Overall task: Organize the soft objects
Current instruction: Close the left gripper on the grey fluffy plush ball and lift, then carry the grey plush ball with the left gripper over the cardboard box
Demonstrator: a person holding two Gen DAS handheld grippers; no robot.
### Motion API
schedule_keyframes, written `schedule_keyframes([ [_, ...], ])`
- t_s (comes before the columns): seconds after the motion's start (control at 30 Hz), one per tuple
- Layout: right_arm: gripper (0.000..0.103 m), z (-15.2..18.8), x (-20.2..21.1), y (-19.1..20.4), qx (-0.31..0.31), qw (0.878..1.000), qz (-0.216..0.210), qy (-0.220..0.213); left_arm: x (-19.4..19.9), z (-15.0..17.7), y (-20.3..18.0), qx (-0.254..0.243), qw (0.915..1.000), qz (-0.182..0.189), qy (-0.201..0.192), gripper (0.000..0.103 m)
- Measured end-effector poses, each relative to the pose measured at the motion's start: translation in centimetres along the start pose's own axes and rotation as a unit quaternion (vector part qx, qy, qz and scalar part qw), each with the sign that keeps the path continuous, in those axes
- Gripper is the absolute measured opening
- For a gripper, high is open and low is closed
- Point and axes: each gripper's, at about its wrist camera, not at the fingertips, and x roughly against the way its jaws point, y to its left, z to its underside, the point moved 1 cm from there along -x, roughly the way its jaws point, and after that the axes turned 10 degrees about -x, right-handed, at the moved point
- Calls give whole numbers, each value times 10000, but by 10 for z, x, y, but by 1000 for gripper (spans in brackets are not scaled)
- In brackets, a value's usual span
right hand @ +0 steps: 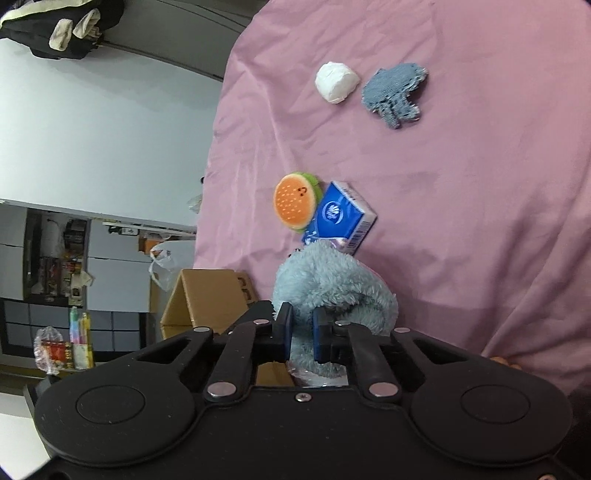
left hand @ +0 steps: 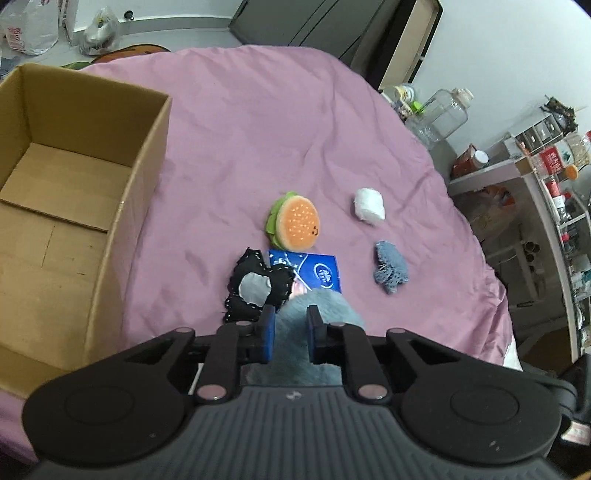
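Observation:
A fluffy blue-grey plush (left hand: 325,308) lies at the near edge of the pink bedspread (left hand: 258,129). My left gripper (left hand: 290,328) is shut on it, its fur bulging between the pads. My right gripper (right hand: 302,328) is shut on the same plush (right hand: 332,277) from another side. Just beyond it lie a blue tissue pack (left hand: 317,271), a black stitched plush with a grey patch (left hand: 255,288) and a burger plush (left hand: 295,223). Further right sit a white soft roll (left hand: 369,205) and a blue-grey knitted piece (left hand: 389,269).
An open cardboard box (left hand: 140,177) stands on the bed at the left, with nothing visible inside. Shelves with jars and bottles (left hand: 546,177) line the right side of the bed. Plastic bags (left hand: 29,33) lie on the floor beyond the box.

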Motion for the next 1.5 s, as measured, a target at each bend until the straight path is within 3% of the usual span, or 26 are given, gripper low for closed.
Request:
schedule_keyframes([
  [0.13, 11, -2, 1, -4, -9, 9997, 191, -156, -10, -1, -1, -12, 9999, 19, 108, 43],
  [0.23, 11, -3, 1, -6, -9, 9991, 312, -270, -16, -2, -5, -55, 9999, 43, 112, 50],
  [0.6, 11, -14, 3, -19, -202, 9958, 611, -647, -43, 7, -16, -30, 9996, 172, 201, 50],
  [0.73, 11, -17, 1, -20, -214, 9952, 667, -685, -47, 9, -19, 199, 9989, 357, 227, 36],
  [0.8, 11, -17, 1, -20, -217, 9954, 634, -680, -45, 9, -27, -12, 9996, 252, 151, 32],
  [1.13, 11, -10, 14, -7, -165, 9980, 193, -584, -15, 4, -30, -71, 9996, 268, -36, 28],
  [1.5, 11, 11, 25, 42, 214, 9977, -156, -627, 37, -16, -22, -14, 9983, 342, -473, 28],
])
